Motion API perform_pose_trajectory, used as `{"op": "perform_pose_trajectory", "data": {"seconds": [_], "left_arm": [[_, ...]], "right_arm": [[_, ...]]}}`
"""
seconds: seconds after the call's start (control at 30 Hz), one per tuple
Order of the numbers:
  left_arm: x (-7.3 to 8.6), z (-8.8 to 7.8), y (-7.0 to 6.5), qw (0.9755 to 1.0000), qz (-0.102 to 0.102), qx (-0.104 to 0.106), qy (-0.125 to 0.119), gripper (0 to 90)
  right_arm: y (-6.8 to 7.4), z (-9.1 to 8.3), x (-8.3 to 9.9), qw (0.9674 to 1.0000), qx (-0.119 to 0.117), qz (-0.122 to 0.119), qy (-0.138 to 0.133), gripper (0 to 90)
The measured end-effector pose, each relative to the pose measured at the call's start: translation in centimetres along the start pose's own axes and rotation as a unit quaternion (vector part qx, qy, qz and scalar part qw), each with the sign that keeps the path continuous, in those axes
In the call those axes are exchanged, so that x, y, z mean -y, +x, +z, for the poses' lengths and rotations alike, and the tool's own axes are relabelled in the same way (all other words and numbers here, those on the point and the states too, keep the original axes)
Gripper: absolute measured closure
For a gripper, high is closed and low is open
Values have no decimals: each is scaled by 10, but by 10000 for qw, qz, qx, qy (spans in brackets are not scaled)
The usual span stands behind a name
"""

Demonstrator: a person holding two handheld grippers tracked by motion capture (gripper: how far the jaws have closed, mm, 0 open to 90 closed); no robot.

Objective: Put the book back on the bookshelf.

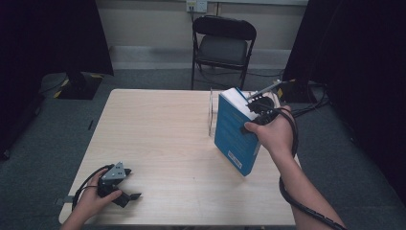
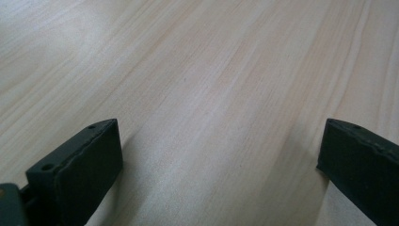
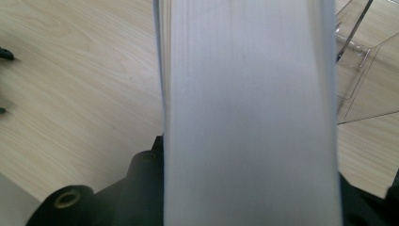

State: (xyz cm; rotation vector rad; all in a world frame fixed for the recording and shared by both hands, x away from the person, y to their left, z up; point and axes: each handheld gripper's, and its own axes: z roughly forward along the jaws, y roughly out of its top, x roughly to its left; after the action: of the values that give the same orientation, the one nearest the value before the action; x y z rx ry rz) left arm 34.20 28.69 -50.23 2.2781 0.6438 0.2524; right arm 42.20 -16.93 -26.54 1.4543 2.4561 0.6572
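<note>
Right hand-held gripper [image 1: 256, 106] clamped on thick blue-covered book with white page block [image 1: 234, 136], right of centre in the high view. Book held tilted, lower corner low over the light wood-grain counter [image 1: 163, 143]; cannot tell if that corner touches. In the right gripper view the white page edge [image 3: 251, 117] runs up the middle of the frame, seated between the black jaws at the bottom. Clear acrylic bookstand [image 1: 211, 112] stands just behind and left of the book in the high view, upper right in the right gripper view [image 3: 364, 61]. Left hand-held gripper [image 1: 125, 189] at lower left of the high view, resting on the counter, jaws wide apart with only bare wood between them in the left gripper view [image 2: 219, 174]. Black folding chair [image 1: 222, 45] at top centre, beyond the counter.
</note>
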Motion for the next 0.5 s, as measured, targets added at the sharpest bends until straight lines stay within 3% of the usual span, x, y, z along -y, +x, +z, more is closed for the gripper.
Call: {"op": "perform_pose_trajectory", "data": {"seconds": [0.5], "left_arm": [[0, 0, 0, 10000, 3, -1, -1, 0]], "right_arm": [[-3, 6, -19, 9996, 170, 229, -69, 618]]}}
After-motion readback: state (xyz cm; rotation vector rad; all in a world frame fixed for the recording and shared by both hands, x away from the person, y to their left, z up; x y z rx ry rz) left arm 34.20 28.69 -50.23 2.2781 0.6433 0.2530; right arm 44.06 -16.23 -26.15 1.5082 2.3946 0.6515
